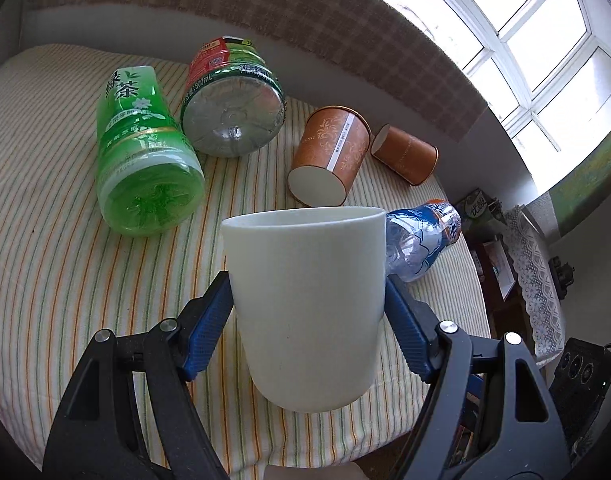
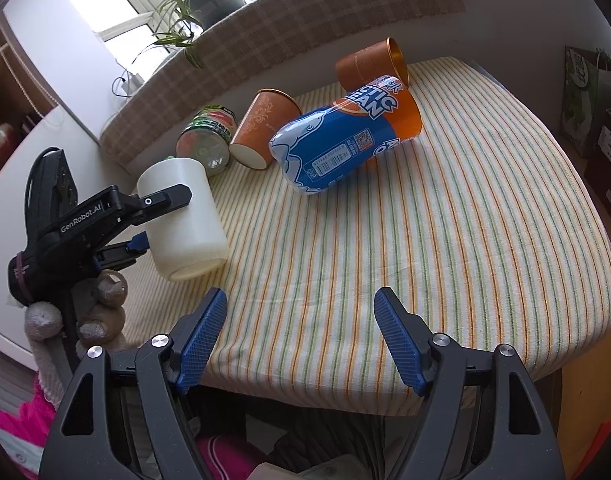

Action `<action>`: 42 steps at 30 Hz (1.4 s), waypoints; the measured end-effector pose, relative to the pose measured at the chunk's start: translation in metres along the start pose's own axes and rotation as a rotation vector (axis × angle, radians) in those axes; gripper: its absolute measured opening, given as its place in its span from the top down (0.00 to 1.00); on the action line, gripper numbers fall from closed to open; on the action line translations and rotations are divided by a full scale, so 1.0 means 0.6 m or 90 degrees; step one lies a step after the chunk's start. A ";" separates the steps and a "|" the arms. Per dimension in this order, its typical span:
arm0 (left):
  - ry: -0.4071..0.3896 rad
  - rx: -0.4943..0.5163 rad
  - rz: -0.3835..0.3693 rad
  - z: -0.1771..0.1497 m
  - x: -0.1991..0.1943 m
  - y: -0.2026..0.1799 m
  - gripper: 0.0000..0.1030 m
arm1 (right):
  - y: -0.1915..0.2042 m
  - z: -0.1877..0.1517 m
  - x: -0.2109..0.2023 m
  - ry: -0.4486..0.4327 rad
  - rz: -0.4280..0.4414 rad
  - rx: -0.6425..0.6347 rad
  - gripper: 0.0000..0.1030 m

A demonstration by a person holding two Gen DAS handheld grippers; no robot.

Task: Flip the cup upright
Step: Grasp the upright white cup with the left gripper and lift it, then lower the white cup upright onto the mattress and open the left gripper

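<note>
While clamped, white cup between left jaws.

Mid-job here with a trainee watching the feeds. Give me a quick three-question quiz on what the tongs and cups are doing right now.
1. True or false: the left tongs grip the white cup by its side wall.
2. Which describes the right tongs? A) shut on a bottle B) open, holding nothing C) shut on a paper cup
3. Fill in: the two brown paper cups on the striped cloth are lying on their ____.

Key
1. True: one blue pad presses each side.
2. B: the blue pads stand apart above the cloth near its front edge.
3. Sides; neither stands upright.
</note>
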State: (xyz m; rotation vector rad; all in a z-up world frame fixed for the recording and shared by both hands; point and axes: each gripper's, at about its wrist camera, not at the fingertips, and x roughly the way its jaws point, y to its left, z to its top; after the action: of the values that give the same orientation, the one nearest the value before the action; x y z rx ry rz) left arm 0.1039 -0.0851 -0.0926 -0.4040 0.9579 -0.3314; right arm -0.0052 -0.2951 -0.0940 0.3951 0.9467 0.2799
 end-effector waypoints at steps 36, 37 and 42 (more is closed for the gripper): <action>-0.062 0.193 0.074 0.008 0.023 -0.052 0.25 | -0.010 0.002 -0.001 -0.004 -0.006 0.022 0.26; -0.058 0.190 0.067 0.009 0.024 -0.051 0.24 | -0.011 0.001 -0.002 -0.004 -0.005 0.023 0.26; -0.047 0.186 0.061 0.008 0.027 -0.051 0.22 | -0.015 -0.001 -0.002 -0.005 -0.006 0.027 0.26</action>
State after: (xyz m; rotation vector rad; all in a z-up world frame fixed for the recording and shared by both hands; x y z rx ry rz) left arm 0.1138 -0.1181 -0.0871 -0.1027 0.8383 -0.3613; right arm -0.0056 -0.3035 -0.0972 0.4305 0.9470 0.2498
